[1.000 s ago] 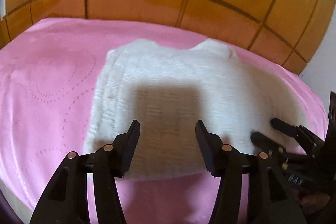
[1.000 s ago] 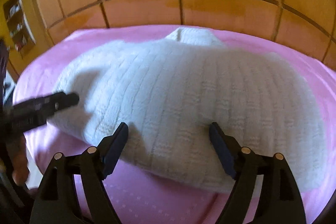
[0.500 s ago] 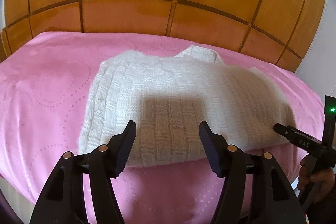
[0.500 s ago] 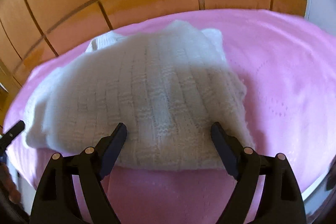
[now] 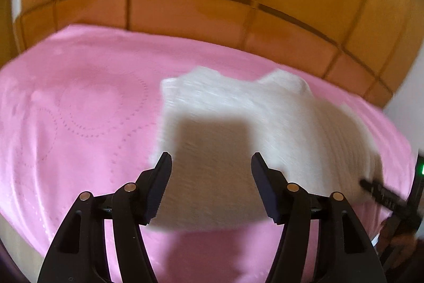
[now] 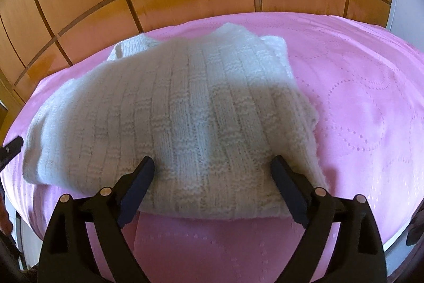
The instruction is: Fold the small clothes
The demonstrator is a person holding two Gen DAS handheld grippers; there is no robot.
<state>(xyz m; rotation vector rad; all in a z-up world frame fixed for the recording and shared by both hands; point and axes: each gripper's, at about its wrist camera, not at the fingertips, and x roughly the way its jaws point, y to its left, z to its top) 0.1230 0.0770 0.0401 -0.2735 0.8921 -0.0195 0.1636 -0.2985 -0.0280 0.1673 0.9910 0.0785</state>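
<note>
Lying folded on the pink quilted bed cover [image 6: 357, 102], the white ribbed knit sweater [image 6: 185, 118] sits just beyond both tongs — left tongs [image 5: 210, 177] and right tongs [image 6: 212, 177] spread apart, gripping nothing.

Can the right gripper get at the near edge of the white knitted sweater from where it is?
Probably yes. The right gripper has its jaws wide open just above the white knitted sweater, whose near hem lies flat on the pink cover with nothing between.
</note>
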